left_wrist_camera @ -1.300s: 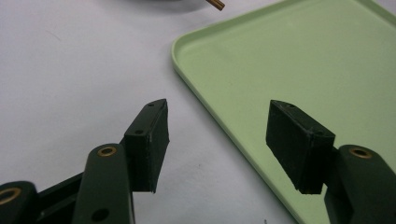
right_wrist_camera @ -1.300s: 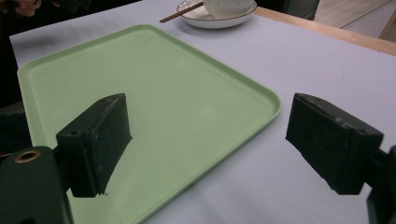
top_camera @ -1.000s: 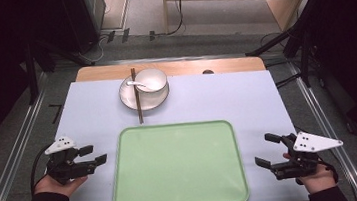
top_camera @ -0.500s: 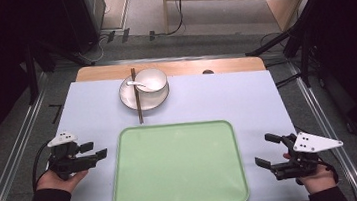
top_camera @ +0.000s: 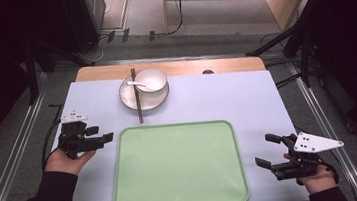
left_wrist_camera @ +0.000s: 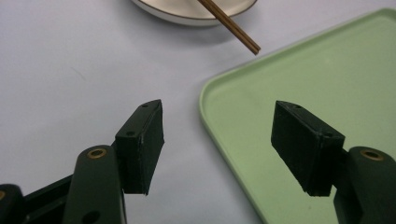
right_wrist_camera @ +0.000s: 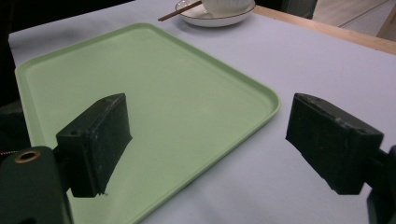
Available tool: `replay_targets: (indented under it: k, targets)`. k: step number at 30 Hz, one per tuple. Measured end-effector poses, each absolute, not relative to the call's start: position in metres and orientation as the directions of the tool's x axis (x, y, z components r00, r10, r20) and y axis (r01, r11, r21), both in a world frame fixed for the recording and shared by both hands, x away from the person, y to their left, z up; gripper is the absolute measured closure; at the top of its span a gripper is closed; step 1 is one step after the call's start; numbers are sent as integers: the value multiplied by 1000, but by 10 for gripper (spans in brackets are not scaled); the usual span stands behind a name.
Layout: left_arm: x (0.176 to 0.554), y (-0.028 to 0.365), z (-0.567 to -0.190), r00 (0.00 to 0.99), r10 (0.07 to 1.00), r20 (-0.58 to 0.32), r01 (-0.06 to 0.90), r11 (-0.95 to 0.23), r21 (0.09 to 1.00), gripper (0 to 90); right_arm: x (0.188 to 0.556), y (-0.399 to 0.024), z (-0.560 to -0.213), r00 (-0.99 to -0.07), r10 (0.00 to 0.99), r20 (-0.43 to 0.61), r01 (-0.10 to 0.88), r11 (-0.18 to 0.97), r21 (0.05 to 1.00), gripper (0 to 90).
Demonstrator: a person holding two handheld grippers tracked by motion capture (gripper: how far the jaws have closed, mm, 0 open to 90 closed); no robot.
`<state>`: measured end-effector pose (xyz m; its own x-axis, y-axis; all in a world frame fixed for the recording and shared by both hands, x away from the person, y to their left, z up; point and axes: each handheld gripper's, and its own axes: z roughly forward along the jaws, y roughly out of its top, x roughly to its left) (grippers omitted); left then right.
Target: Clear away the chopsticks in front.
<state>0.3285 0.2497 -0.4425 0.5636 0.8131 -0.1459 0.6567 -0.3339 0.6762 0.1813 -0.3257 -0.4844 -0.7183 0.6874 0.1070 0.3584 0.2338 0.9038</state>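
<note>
While the left claw (top_camera: 100, 134), jaws apart after just widening, is nearing the brown wooden chopsticks (top_camera: 136, 96), the right claw (top_camera: 269, 152) is waiting apart beside the pale green plastic tray (top_camera: 126, 196).

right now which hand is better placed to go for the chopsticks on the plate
Left, probably. The left gripper sits open by the tray's far-left corner, close to the chopsticks on the plate. The right gripper is open too, but across the tray.

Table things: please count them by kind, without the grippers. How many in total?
Green tray: 1
Plate: 1
White bowl: 1
White spoon: 1
Pair of brown chopsticks: 1
Total: 5
</note>
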Motion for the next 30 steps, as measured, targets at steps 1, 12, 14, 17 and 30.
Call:
replay_targets:
  k: [1, 12, 14, 17, 30]
  targets:
    - [331, 249, -441, 561, 814, -152, 659, -328, 677, 354, 181, -326, -484, -718, 687, 108, 359, 233, 904, 145]
    - [370, 227, -430, 529, 835, -150, 677, -308, 669, 362, 181, -326, -484, -723, 683, 105, 355, 236, 905, 145]
    - [375, 223, -430, 527, 837, -147, 679, -311, 665, 360, 181, -325, -484, -723, 683, 105, 356, 237, 904, 145]
    - [386, 214, -430, 522, 844, -121, 680, -327, 657, 359, 181, -325, -484, -723, 682, 106, 356, 237, 904, 145]
    - [426, 190, -443, 477, 870, -125, 718, -304, 627, 389, 181, -325, -484, -728, 678, 100, 351, 243, 904, 145]
